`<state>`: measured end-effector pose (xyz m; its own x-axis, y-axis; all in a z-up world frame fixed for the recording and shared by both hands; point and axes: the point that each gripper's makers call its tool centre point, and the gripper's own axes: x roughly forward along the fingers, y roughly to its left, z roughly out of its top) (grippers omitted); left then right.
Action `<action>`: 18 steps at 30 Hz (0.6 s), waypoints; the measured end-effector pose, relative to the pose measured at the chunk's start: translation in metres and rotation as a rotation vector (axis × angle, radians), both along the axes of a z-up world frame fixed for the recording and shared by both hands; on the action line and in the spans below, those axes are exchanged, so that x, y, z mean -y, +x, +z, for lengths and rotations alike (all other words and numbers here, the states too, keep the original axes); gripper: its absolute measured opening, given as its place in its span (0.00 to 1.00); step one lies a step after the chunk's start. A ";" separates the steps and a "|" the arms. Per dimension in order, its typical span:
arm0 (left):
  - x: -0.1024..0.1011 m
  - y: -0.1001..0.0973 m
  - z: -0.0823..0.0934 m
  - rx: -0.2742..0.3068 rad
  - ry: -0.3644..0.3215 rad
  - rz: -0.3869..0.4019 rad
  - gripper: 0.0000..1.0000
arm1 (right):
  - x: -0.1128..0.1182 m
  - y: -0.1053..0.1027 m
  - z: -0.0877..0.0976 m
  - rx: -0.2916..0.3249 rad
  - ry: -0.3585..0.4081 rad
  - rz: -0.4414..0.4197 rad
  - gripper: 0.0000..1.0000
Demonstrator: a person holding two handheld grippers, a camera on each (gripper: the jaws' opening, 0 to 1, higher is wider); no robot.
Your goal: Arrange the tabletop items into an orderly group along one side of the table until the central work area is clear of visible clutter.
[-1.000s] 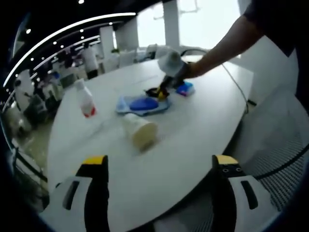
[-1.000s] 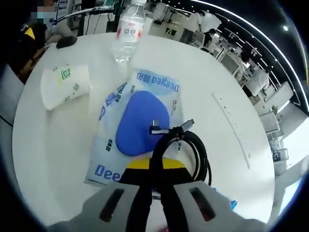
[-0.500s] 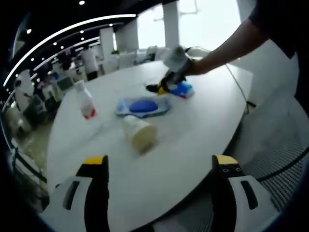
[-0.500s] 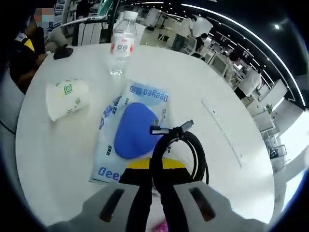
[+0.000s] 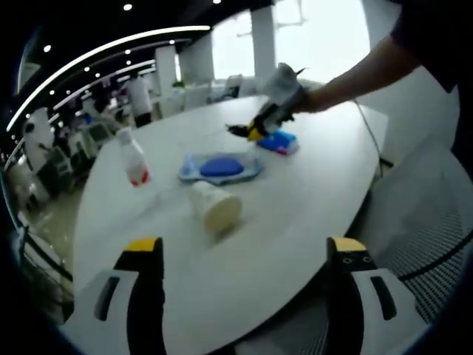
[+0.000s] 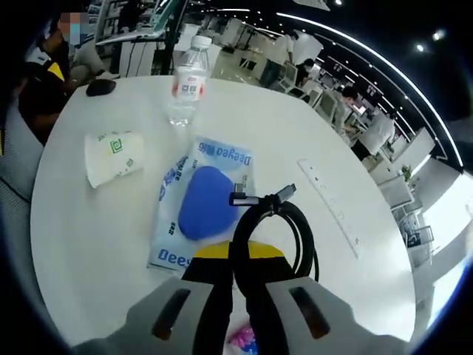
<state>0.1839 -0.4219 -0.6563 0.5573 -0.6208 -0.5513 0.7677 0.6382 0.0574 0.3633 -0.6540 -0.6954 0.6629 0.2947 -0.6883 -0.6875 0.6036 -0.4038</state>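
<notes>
My right gripper is shut on a coiled black cable and holds it in the air above the white table. Below it lies a blue pouch in clear printed wrap. A paper cup lies on its side to the left, and a water bottle stands farther off. In the left gripper view my left gripper is open and empty at the table's near edge. That view has the cup, the bottle, the pouch, a small blue packet and the right gripper with the cable.
A black mouse rests at the table's far edge, near a seated person. A long slot strip runs across the tabletop to the right. A grey cord trails over the table edge. Office desks and people fill the background.
My right gripper has risen higher above the table with the cable still in it, away from the pouch. The left gripper has hardly moved.
</notes>
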 end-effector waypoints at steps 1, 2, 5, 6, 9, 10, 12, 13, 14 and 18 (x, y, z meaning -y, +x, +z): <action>0.000 0.000 0.000 0.000 -0.001 0.000 0.88 | 0.000 -0.001 0.001 0.000 0.001 0.001 0.03; 0.000 0.000 0.000 0.000 -0.001 0.000 0.88 | 0.000 -0.002 0.001 0.000 0.001 0.003 0.03; 0.001 0.000 0.000 0.003 0.001 -0.003 0.90 | -0.001 -0.008 0.005 0.007 0.000 0.015 0.03; 0.001 0.000 0.000 0.005 0.002 -0.002 0.90 | 0.000 -0.010 0.006 0.006 -0.002 0.018 0.03; 0.000 0.000 0.001 0.008 0.003 0.000 0.92 | 0.001 -0.014 0.007 0.010 -0.003 0.022 0.03; 0.000 0.000 0.001 0.008 0.003 0.000 0.92 | 0.002 -0.016 0.008 0.010 -0.002 0.023 0.03; 0.000 0.001 0.001 0.008 0.003 0.002 0.93 | 0.002 -0.022 0.009 0.010 -0.003 0.026 0.03; 0.000 0.001 0.001 0.009 0.003 0.002 0.94 | 0.002 -0.022 0.009 0.010 -0.003 0.026 0.03; 0.000 0.001 0.002 0.012 0.002 0.003 0.95 | 0.003 -0.025 0.010 0.010 -0.005 0.027 0.03; 0.000 0.002 0.002 0.014 0.003 0.003 0.96 | 0.003 -0.030 0.010 0.009 -0.006 0.030 0.03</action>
